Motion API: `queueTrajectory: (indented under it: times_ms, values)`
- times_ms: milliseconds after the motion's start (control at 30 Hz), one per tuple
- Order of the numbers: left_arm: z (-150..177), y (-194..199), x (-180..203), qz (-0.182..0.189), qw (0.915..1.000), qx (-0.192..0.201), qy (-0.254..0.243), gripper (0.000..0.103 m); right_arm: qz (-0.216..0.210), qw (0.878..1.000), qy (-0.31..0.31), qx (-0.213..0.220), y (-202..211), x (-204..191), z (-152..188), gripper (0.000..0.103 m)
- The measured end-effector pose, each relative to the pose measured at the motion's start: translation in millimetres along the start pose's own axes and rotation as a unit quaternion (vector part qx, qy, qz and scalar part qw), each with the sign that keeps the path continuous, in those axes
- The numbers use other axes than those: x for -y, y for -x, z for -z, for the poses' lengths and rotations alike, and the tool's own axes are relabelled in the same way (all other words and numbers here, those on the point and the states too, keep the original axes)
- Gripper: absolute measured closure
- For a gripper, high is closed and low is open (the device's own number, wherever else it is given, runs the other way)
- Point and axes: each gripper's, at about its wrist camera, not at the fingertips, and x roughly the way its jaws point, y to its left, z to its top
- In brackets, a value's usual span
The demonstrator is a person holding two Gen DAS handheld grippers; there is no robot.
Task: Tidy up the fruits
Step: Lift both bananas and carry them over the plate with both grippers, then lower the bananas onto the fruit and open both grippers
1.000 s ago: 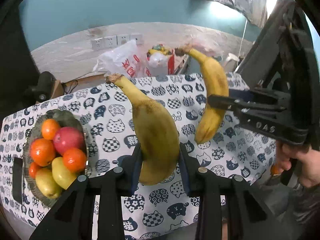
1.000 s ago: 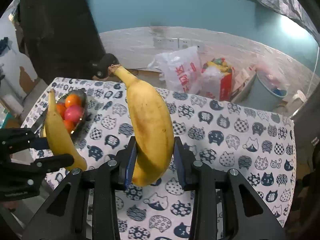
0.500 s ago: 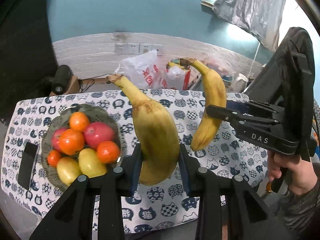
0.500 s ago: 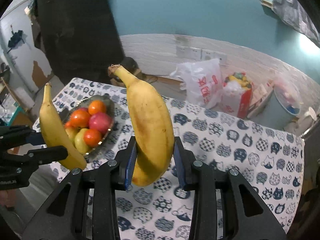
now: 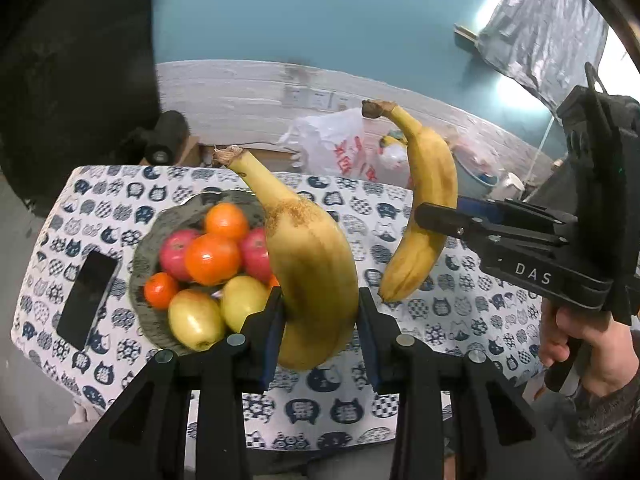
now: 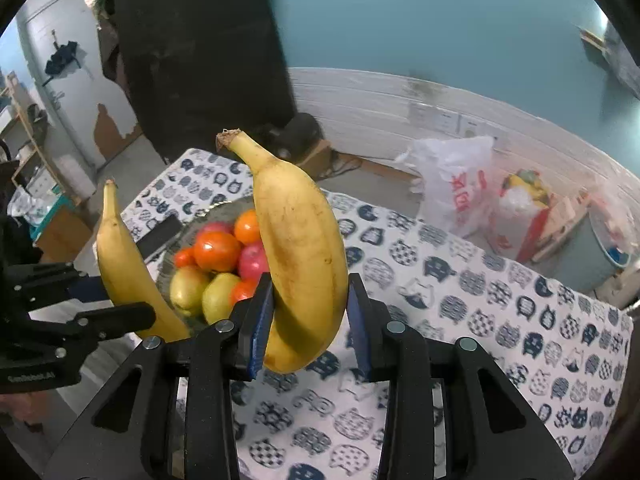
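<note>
My left gripper (image 5: pixel 320 312) is shut on a banana (image 5: pixel 308 264), held upright above the table. My right gripper (image 6: pixel 310 312) is shut on a second banana (image 6: pixel 300 248), also upright. Each gripper shows in the other's view: the right gripper (image 5: pixel 436 220) with its banana (image 5: pixel 424 216) at the right, the left gripper (image 6: pixel 136 316) with its banana (image 6: pixel 124 264) at the left. A bowl (image 5: pixel 148 320) holds oranges, red apples and yellow-green fruits (image 5: pixel 212 256), just left of and behind the left banana; the bowl also shows in the right wrist view (image 6: pixel 212 208).
The table carries a cat-patterned cloth (image 5: pixel 452 312). A black phone (image 5: pixel 88 292) lies left of the bowl. Beyond the table's far edge are a white plastic bag (image 5: pixel 336 148), a red box (image 6: pixel 524 216) and a black object (image 5: pixel 164 140) on the floor.
Both grippers swung left with their bananas, so the bowl now sits nearer the centre of both views, just behind the held bananas. Both grips are unchanged.
</note>
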Motion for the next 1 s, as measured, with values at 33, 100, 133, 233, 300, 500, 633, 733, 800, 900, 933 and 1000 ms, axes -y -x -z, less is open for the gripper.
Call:
queueTrajectory:
  times_ms: [33,100,133,233,300,500,633,733,800,900,933,1000]
  values:
    - [0.6,0.4,-5.0,-0.002,1.0,0.0,0.005,0.068,-0.002,1.0,0.002,-0.001,-3.3,-4.7,-2.3,0.069]
    - [1.7,1.5,-15.2,-0.005,0.9999,0.0,0.016,0.068,-0.008,1.0,0.007,-0.004,-10.4,-12.8,-7.2,0.069]
    - [2.2,1.6,-19.5,-0.008,0.9998,0.0,0.019,0.068,-0.011,1.0,0.01,-0.006,-14.9,-18.1,-9.7,0.069]
    - [4.4,0.4,-34.3,-0.015,0.9994,-0.001,0.032,0.068,-0.018,1.0,0.015,-0.012,-25.7,-28.0,-14.3,0.069]
    - [5.7,-2.6,-43.9,-0.021,0.999,-0.004,0.039,0.068,-0.023,0.999,0.017,-0.018,-33.5,-35.1,-17.1,0.069]
    - [9.3,-19.1,-72.0,-0.032,0.9975,-0.019,0.06,0.068,-0.035,0.998,0.023,-0.04,-61.3,-54.9,-23.7,0.069]
    - [7.9,-35.4,-88.3,-0.032,0.9959,-0.034,0.078,0.068,-0.04,0.997,0.024,-0.059,-83.1,-61.3,-25.3,0.069]
    - [5.5,-45.7,-97.6,-0.033,0.9946,-0.042,0.089,0.068,-0.04,0.996,0.025,-0.072,-99.0,-63.9,-25.9,0.069]
    - [3.5,-52.0,-102.7,-0.03,0.9938,-0.048,0.095,0.068,-0.04,0.996,0.024,-0.08,-110.1,-64.3,-26.6,0.069]
    - [-1.4,-61.7,-107.5,-0.025,0.993,-0.058,0.099,0.068,-0.048,0.994,0.017,-0.092,-125.1,-63.0,-27.6,0.069]
    - [-2.4,-63.8,-108.0,-0.025,0.9929,-0.059,0.1,0.068,-0.053,0.994,0.015,-0.098,-130.2,-62.7,-28.1,0.069]
    - [-4.2,-71.2,-109.8,-0.025,0.9923,-0.066,0.102,0.068,-0.058,0.992,0.015,-0.107,-139.4,-63.0,-28.7,0.069]
